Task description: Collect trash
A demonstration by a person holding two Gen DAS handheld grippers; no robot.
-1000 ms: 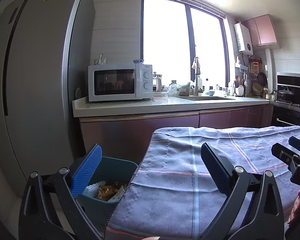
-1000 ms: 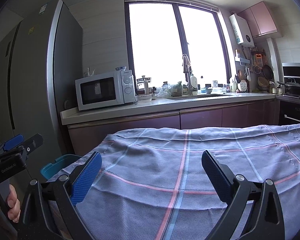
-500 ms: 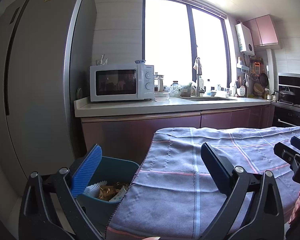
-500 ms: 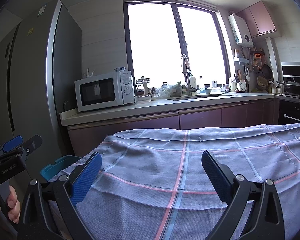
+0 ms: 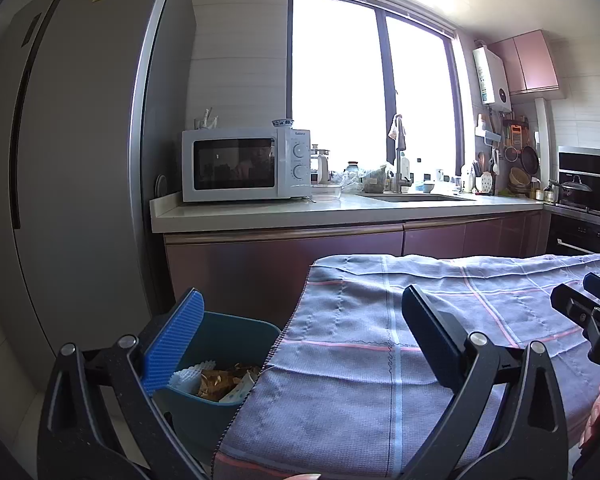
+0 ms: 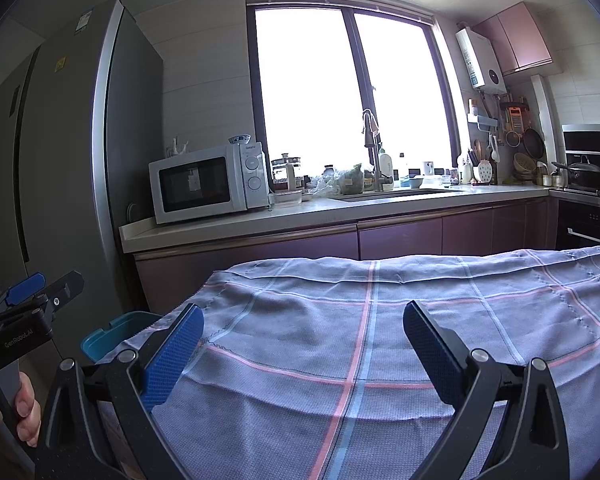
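Both sets of jaws stand wide apart with nothing between them. The left gripper (image 5: 300,344) hangs over the left edge of a table draped in a grey-blue checked cloth (image 5: 380,360), just above a teal bin (image 5: 236,336) that sits beside the table and holds crumpled wrappers and paper (image 5: 216,380). The right gripper (image 6: 300,348) hovers over the bare cloth. Behind, a white microwave (image 5: 244,164) sits on the counter (image 5: 340,210) next to a tall grey fridge (image 5: 80,160).
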